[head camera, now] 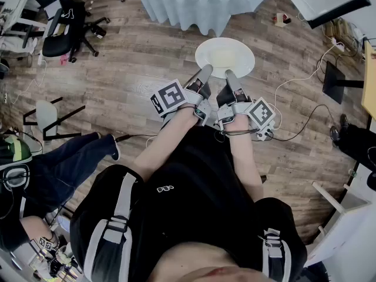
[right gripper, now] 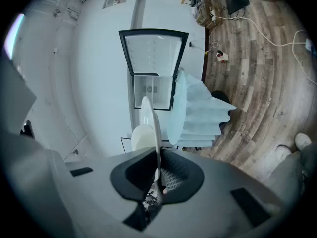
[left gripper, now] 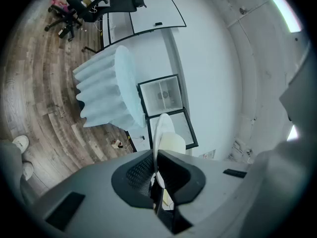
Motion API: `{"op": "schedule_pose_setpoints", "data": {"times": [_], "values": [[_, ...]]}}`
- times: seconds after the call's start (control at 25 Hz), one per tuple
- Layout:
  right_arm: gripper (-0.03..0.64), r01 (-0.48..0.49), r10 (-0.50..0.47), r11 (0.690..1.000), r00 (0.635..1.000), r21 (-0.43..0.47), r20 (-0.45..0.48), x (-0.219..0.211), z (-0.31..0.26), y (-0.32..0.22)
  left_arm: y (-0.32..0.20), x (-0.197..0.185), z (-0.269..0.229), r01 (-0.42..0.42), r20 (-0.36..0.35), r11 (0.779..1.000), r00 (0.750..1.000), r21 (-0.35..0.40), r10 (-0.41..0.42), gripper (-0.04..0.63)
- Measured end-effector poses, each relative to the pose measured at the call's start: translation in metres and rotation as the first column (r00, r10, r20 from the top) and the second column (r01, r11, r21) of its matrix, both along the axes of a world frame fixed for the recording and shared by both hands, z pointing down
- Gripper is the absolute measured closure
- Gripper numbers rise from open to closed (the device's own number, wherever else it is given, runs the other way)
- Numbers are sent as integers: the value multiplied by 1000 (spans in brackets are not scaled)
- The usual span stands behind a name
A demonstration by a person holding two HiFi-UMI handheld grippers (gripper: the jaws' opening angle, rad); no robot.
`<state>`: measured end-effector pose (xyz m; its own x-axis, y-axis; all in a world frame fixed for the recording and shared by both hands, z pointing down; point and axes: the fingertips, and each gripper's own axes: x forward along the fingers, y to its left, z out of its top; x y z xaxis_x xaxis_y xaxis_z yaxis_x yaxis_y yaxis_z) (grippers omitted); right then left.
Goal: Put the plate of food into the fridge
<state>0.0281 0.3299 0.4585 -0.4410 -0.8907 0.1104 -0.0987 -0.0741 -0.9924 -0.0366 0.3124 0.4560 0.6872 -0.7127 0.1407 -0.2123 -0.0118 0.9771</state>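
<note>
Left tool (head camera: 204, 73), right tool (head camera: 231, 76) clamp plate (head camera: 225, 53) rim.

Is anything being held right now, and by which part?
The plate, gripped at its near rim by the left gripper and the right gripper, side by side.

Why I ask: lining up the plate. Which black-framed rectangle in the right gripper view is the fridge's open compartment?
The lower, smaller rectangle: its interior shows behind the frame. The upper one is the swung-open glass door.
</note>
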Motion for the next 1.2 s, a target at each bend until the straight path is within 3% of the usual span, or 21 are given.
{"op": "schedule_pose_setpoints", "data": {"times": [0.6, 0.8, 1.2], "values": [[588, 85, -85, 996, 996, -21, 6, -32, 11, -32, -27, -33, 12, 83, 7, 996, 997, -38, -83, 580], [586, 91, -91, 996, 996, -12, 11, -35, 12, -40, -33, -35, 15, 74, 7, 996, 997, -42, -74, 577], [584, 62, -62, 998, 998, -15, -13, -60, -6, -99, -96, -58, 0, 42, -38, 998, 998, -42, -43, 577]]}}
